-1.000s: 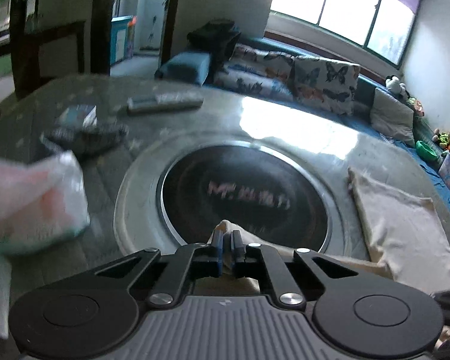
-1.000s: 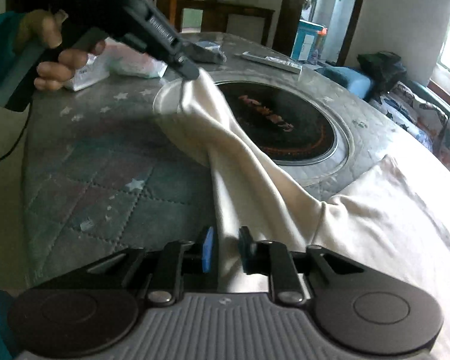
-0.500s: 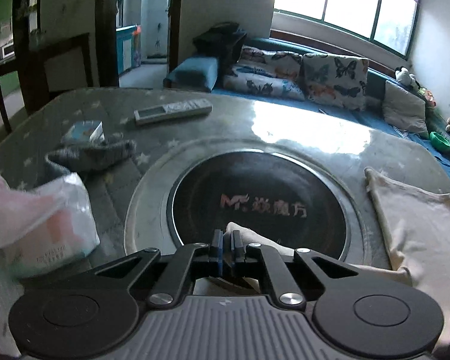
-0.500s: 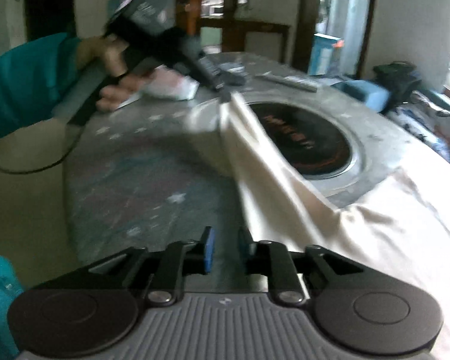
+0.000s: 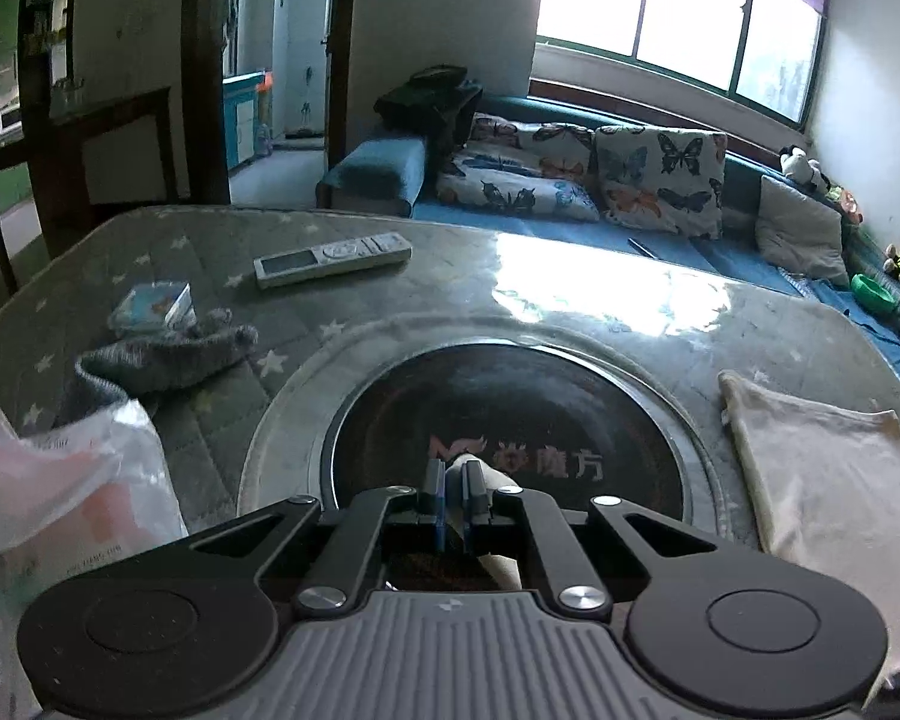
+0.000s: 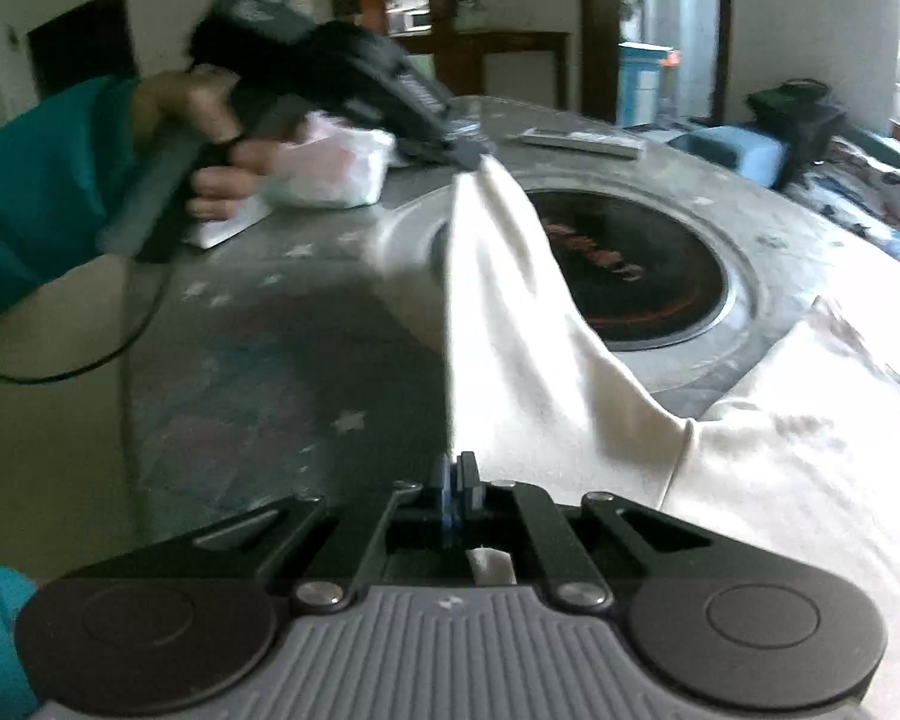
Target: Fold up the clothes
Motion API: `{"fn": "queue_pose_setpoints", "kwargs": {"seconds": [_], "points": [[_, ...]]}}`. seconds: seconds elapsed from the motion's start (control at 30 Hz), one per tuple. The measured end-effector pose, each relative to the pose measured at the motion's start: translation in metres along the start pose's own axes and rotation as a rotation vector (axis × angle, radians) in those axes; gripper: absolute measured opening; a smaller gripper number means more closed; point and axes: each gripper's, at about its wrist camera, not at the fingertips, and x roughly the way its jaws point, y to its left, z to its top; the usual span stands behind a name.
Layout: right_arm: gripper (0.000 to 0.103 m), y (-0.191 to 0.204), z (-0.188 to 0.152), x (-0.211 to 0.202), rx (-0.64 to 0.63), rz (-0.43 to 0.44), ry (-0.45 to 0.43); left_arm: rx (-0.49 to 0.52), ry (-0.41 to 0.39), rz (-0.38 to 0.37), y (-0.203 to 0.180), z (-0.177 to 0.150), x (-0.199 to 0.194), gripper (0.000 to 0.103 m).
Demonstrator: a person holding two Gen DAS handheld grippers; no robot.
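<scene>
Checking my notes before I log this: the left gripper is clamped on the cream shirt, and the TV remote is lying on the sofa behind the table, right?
Not quite. The remote lies on the table, near its far edge, not on the sofa; the left wrist view shows it. The left gripper is indeed clamped on the cream shirt.

The right hand-held gripper (image 6: 457,483), open a moment ago, has just closed its jaws on the cloth (image 6: 510,324) edge. The cloth's raised end, pinched by the left hand-held gripper (image 6: 480,161), now hangs tauter.
</scene>
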Motion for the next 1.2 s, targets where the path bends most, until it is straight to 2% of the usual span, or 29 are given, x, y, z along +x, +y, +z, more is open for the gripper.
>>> {"fn": "queue_pose_setpoints", "kwargs": {"seconds": [0.07, 0.1, 0.33, 0.37, 0.43, 0.5, 0.53, 0.57, 0.7, 0.83, 0.9, 0.93, 0.97, 1.03, 1.2], "points": [[0.002, 0.001, -0.003, 0.003, -0.006, 0.028, 0.026, -0.005, 0.016, 0.014, 0.001, -0.003, 0.007, 0.007], [0.007, 0.002, -0.006, 0.004, -0.02, 0.033, 0.024, -0.015, 0.028, 0.019, 0.002, -0.004, 0.01, 0.007], [0.016, 0.001, -0.003, -0.012, 0.007, 0.041, -0.034, -0.084, 0.054, 0.073, 0.025, -0.017, 0.01, 0.009], [0.022, -0.002, -0.001, -0.013, 0.017, 0.028, -0.044, -0.096, 0.059, 0.075, 0.028, -0.02, 0.008, 0.013], [0.023, -0.009, 0.001, -0.007, 0.045, -0.005, -0.04, -0.107, 0.067, 0.069, 0.03, -0.025, 0.004, 0.016], [0.023, -0.01, 0.0, 0.004, 0.055, -0.001, -0.017, -0.117, 0.079, 0.066, 0.031, -0.031, 0.002, 0.023], [0.024, -0.01, -0.001, 0.009, 0.058, 0.004, -0.003, -0.127, 0.088, 0.065, 0.031, -0.034, 0.002, 0.033], [0.024, -0.006, -0.001, 0.008, 0.046, 0.017, -0.002, -0.133, 0.096, 0.063, 0.031, -0.037, 0.003, 0.039], [0.024, 0.007, -0.002, 0.005, 0.0, 0.049, -0.001, -0.137, 0.123, 0.062, 0.026, -0.045, 0.01, 0.04], [0.024, 0.009, -0.004, -0.011, 0.0, 0.009, -0.013, -0.134, 0.123, 0.06, 0.02, -0.047, 0.018, 0.037], [0.025, 0.005, -0.008, -0.027, 0.019, -0.024, -0.026, -0.126, 0.116, 0.063, 0.017, -0.047, 0.02, 0.027], [0.026, 0.003, -0.011, -0.036, 0.03, -0.045, -0.034, -0.12, 0.112, 0.067, 0.016, -0.047, 0.021, 0.019], [0.032, 0.001, -0.014, -0.042, 0.038, -0.063, -0.038, -0.114, 0.108, 0.071, 0.015, -0.047, 0.022, 0.014], [0.035, -0.01, -0.024, -0.06, 0.067, -0.128, -0.04, -0.111, 0.099, 0.072, 0.014, -0.047, 0.022, 0.008], [0.035, -0.034, -0.057, -0.084, 0.182, -0.252, -0.001, -0.151, 0.029, 0.02, 0.012, -0.036, -0.003, 0.005]]}}
